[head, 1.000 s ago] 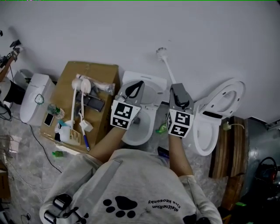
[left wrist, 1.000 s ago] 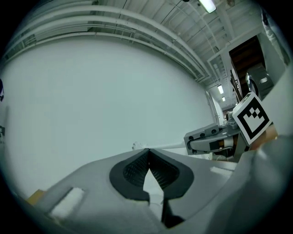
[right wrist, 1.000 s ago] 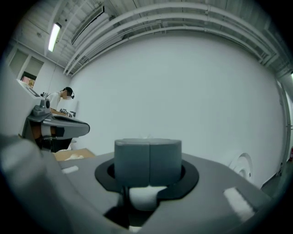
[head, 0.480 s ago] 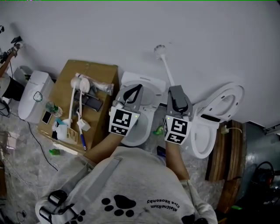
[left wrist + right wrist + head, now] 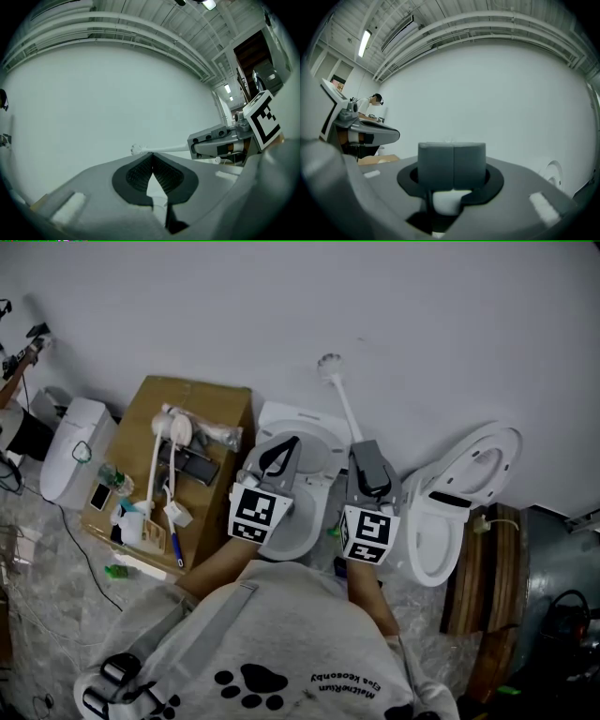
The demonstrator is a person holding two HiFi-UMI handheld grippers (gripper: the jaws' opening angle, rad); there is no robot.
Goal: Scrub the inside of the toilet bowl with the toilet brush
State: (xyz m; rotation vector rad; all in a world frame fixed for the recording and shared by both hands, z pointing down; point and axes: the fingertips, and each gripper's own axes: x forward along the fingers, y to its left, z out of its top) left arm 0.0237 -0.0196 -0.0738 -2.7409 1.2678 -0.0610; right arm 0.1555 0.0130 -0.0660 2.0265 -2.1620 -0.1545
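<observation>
The white toilet [image 5: 314, 457] stands against the wall between my two arms, its bowl partly hidden by them. My right gripper [image 5: 361, 448] is shut on the handle of the white toilet brush [image 5: 339, 401]. The brush rises up and left, its head [image 5: 327, 362] near the wall, well above the bowl. From the left gripper view the brush [image 5: 159, 149] sticks out of the right gripper [image 5: 192, 144]. In the right gripper view the jaws [image 5: 453, 159] are pressed together. My left gripper [image 5: 287, 442] hovers over the toilet, shut and holding nothing [image 5: 152, 157].
A cardboard box [image 5: 211, 397] on the left carries brushes, bottles and small items. A second toilet [image 5: 469, 474] with its lid raised stands on the right beside a wooden pallet [image 5: 483, 568]. A white appliance [image 5: 75, 446] sits far left. A person [image 5: 370, 101] is in the background.
Both grippers have shifted left and slightly toward the wall. The brush head has swung left along the wall with the right gripper.
</observation>
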